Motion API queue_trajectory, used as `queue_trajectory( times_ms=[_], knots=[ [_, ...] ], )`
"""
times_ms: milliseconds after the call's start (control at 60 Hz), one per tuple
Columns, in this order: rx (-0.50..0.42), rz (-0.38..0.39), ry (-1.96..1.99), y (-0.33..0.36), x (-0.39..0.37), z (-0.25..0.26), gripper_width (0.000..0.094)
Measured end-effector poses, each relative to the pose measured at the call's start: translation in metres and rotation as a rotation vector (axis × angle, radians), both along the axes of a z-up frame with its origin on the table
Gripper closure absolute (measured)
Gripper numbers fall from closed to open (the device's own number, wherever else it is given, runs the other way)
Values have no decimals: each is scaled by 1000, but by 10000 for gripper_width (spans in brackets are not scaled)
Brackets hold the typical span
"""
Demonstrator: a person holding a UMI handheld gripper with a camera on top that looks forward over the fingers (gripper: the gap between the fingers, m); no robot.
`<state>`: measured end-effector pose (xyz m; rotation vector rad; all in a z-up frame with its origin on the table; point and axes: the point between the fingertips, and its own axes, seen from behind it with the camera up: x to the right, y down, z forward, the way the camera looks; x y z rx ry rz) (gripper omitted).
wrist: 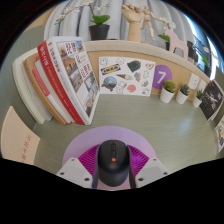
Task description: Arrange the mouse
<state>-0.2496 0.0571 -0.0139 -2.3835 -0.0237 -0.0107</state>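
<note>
Gripper [113,172] low over a pale green desk [140,120]. Black mouse [114,160] sits between the jaws, scroll wheel end pointing away, a small red mark on its back. The pink pads [82,160] flank it on both sides; they look close against its flanks, but I cannot tell whether both press on it or whether it simply rests on the desk with the jaws around it.

Beyond the jaws: a rack of books [65,75] to the left, a card with printed icons [126,76] propped straight ahead, a purple card with the number 7 [162,76] to its right, and small potted plants [168,93] further right. Bare desk lies directly ahead of the mouse.

Judgement: the step in hand is carrying or placing the mouse onto the bare stretch ahead. To do it well, keep the mouse's long axis in line with the jaws, hold it level, move low over the desk, set it flat before letting go, and stay well short of the cards and plants.
</note>
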Motion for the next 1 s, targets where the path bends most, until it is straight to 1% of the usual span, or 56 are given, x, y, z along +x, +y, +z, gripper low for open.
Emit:
queue_trajectory(
  times_ms=[150, 183, 200, 217, 233, 283, 333, 500, 567, 683, 800, 1000],
  knots=[
    [2, -26, 22, 2, 2, 0, 380],
    [-6, -32, 18, 1, 4, 0, 297],
    [-13, -36, 15, 0, 6, 0, 211],
    [-19, -40, 13, -1, 7, 0, 91],
    [-26, -42, 11, -2, 8, 1, 52],
    [-34, -43, 19, -5, 9, 9, 98],
    [-14, -44, 27, -6, 11, 27, 72],
    [72, -8, 30, -27, 27, 116, 77],
    [109, -9, 23, -42, 42, 154, 76],
    [134, -32, 5, -82, 77, 204, 77],
    [160, -53, 14, -123, 110, 235, 74],
    [204, -64, -6, -181, 167, 263, 80]
  ],
)
